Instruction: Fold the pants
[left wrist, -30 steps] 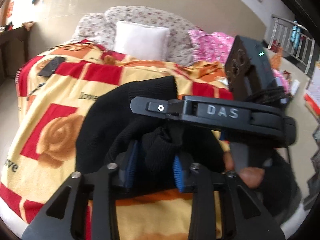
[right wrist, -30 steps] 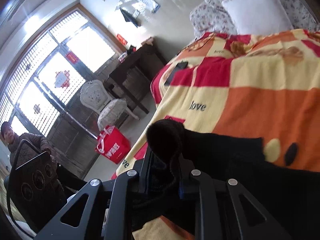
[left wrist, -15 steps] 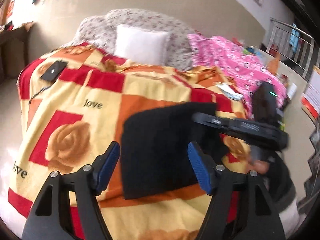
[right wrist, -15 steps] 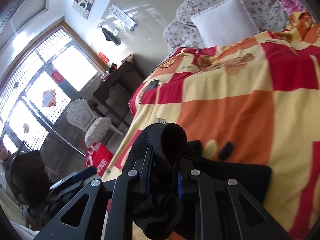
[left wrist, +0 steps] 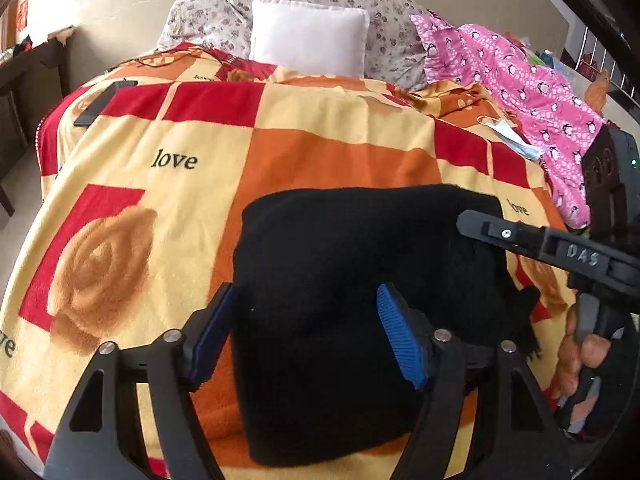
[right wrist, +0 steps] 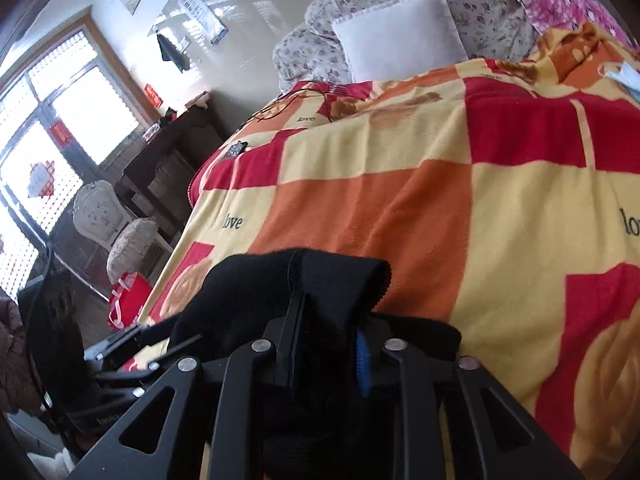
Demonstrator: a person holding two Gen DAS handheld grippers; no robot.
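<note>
The black pants [left wrist: 344, 280] lie folded into a thick rectangle on the orange, red and yellow blanket [left wrist: 328, 152], near the bed's front edge. My left gripper [left wrist: 308, 332] is open and empty, its blue pads [left wrist: 396, 336] spread just above the near part of the pants. My right gripper [right wrist: 328, 336] is shut on a bunched edge of the pants [right wrist: 320, 280]. It shows in the left wrist view [left wrist: 560, 248] at the right side of the pants.
A white pillow [left wrist: 308, 36] and floral bedding [left wrist: 384, 12] are at the bed's head. Pink penguin cloth [left wrist: 528, 92] and a face mask [left wrist: 508, 136] lie at the right. A dark phone [left wrist: 96, 108] lies far left. Chairs [right wrist: 104, 220] and a red bag [right wrist: 128, 296] stand beside the bed.
My left gripper let go of the pants, opened and drew back. The pants settled flat into a folded rectangle. My right gripper kept its hold and moved to the right.
</note>
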